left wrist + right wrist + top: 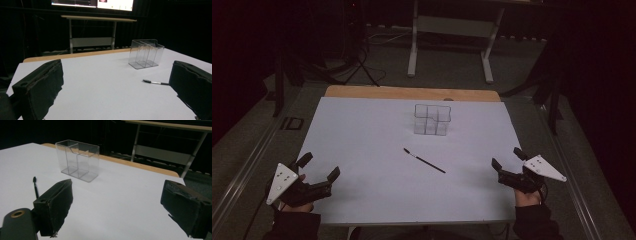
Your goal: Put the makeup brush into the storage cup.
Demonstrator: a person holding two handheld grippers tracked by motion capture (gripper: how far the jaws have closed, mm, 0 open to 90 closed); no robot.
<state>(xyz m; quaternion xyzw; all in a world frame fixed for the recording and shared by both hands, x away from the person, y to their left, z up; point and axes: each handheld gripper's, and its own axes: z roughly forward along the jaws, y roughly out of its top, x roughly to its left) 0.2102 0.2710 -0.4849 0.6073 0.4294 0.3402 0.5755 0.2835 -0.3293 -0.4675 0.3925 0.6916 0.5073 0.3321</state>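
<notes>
Both tools sat parked at the near corners of the table, prob. a ready pose that kept the middle free for the work: the left gripper (319, 168), black with a grey three-cornered plate on top, rested at the near-left edge w/ its jaws spread wide and nothing between them, and the right gripper (508, 160), same build, mirrored it at the near-right edge, jaws likewise apart and empty. Between them, roughly centre and well apart from either, lay the thin black stick-like brush with a small bristled tip (424, 160), flat on the sheet and angled diagonally, bristle end toward the far-left (likely left lying so a jaw could pinch it from the side). Beyond it, nearer the far edge, stood the clear plastic organiser box with inner dividers (432, 119), upright, open-topped, apparently empty, its stepped walls glossy and see-through; judging by the layout it was the brush's probable destination. The surface was a smooth matte white sheet over a wooden tabletop (362, 135), a strip of tan wood showing along the far side. The jaw pads looked like coarse black foam w/ ragged, worn edges in both gripper views, soft enough to grip a slim handle
</notes>
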